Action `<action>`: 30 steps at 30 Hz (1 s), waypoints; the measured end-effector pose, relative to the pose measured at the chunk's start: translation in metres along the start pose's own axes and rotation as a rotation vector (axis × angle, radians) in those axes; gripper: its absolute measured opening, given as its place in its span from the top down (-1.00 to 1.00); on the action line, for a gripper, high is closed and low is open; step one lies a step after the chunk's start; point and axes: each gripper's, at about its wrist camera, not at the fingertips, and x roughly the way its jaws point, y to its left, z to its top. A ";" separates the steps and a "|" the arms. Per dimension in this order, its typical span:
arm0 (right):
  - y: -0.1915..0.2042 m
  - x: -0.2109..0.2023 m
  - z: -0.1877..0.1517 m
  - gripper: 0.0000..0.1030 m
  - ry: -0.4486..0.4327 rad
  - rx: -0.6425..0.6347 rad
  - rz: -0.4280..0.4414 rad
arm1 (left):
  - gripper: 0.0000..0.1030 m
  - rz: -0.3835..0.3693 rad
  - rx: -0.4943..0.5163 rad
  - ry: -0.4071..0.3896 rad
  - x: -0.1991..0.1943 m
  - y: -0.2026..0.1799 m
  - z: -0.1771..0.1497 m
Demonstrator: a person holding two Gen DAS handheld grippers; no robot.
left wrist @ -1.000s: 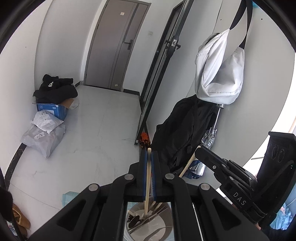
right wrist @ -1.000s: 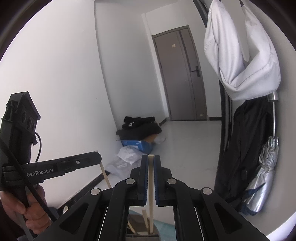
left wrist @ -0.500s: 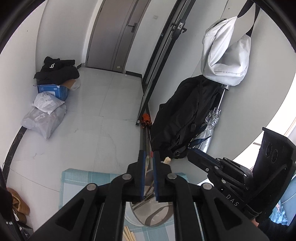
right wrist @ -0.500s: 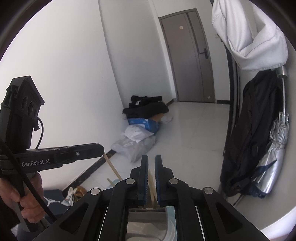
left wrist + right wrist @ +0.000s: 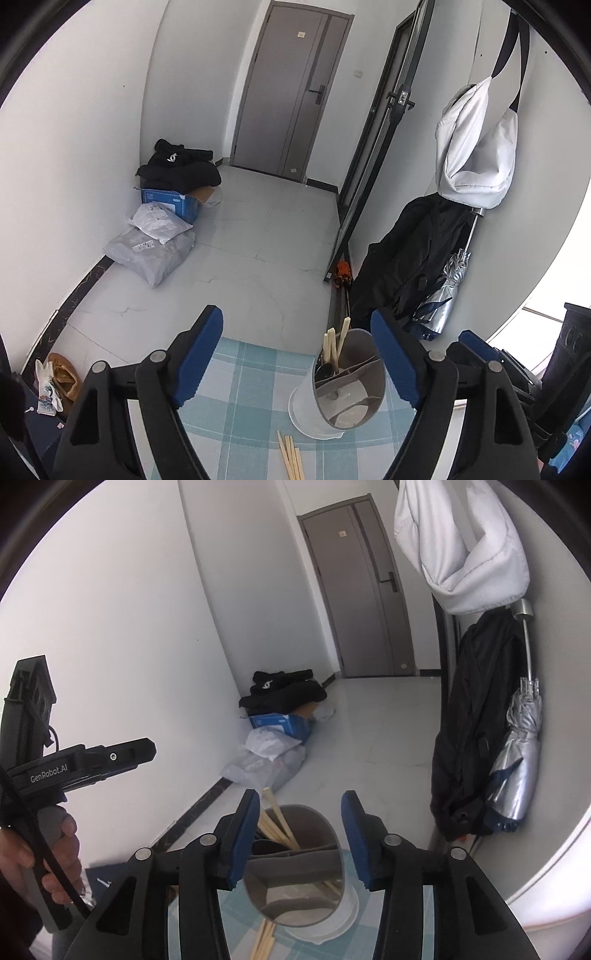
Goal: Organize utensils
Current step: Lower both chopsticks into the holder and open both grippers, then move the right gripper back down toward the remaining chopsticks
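Observation:
A grey-lined utensil holder (image 5: 303, 406) with a divider stands on a blue checked cloth (image 5: 240, 387). Several wooden chopsticks (image 5: 334, 347) and a dark spoon stand in its far compartment. More chopsticks (image 5: 290, 458) lie loose on the cloth in front. My left gripper (image 5: 297, 325) hovers to the left of the holder; its jaws are opening wide, with nothing between them. In the right wrist view, my right gripper (image 5: 300, 801) hangs over the holder (image 5: 330, 827); its jaws are opening too, and the chopsticks (image 5: 277, 823) lean free by the left finger.
Beyond the table edge lies a tiled hallway floor with parcels and a blue box (image 5: 170, 203) at the left wall. A black coat (image 5: 406, 258), a folded umbrella (image 5: 517, 760) and a white bag (image 5: 476, 147) hang on the right. A hand (image 5: 55, 849) holds the left gripper.
Each gripper was shut on a chopstick held upright over the holder. Both have let go and opened; the chopsticks now stand in the holder, and both views have pulled back.

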 end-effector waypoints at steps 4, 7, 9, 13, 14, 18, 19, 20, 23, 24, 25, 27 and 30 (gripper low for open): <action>0.016 -0.026 -0.007 -0.34 -0.049 -0.011 -0.009 | -0.75 0.043 -0.007 -0.036 -0.019 0.002 -0.011; 0.027 -0.041 -0.013 -0.46 -0.076 -0.020 -0.006 | -0.82 0.059 0.003 -0.043 -0.029 0.001 -0.020; 0.033 -0.049 -0.018 -0.57 -0.086 -0.019 -0.004 | -0.83 0.063 0.011 -0.049 -0.036 0.000 -0.026; 0.044 -0.062 -0.032 -0.63 -0.095 -0.029 0.005 | -0.95 0.055 0.006 -0.076 -0.047 0.002 -0.039; 0.047 -0.064 -0.036 -0.65 -0.094 -0.033 0.002 | -0.98 0.066 0.002 -0.083 -0.049 0.003 -0.043; 0.054 -0.069 -0.054 -0.69 -0.088 -0.040 -0.013 | -0.98 0.098 0.006 -0.090 -0.050 0.008 -0.057; 0.055 -0.070 -0.059 -0.71 -0.085 -0.036 -0.015 | -0.98 0.099 0.005 -0.090 -0.052 0.010 -0.061; 0.055 -0.070 -0.064 -0.71 -0.081 -0.032 -0.014 | -0.98 0.101 0.002 -0.092 -0.052 0.012 -0.066; 0.056 -0.071 -0.078 -0.76 -0.072 -0.019 -0.021 | -0.98 0.121 -0.002 -0.094 -0.054 0.017 -0.077; 0.056 -0.070 -0.083 -0.80 -0.063 -0.012 -0.023 | -0.98 0.126 -0.003 -0.093 -0.052 0.019 -0.081; 0.057 -0.070 -0.087 -0.82 -0.056 -0.009 -0.024 | -0.98 0.140 -0.006 -0.089 -0.050 0.020 -0.085; 0.057 -0.066 -0.097 -0.82 -0.035 -0.008 -0.034 | -0.98 0.134 -0.005 -0.083 -0.048 0.022 -0.093; 0.057 -0.060 -0.110 -0.82 -0.008 -0.003 -0.038 | -0.98 0.147 0.011 -0.084 -0.045 0.022 -0.104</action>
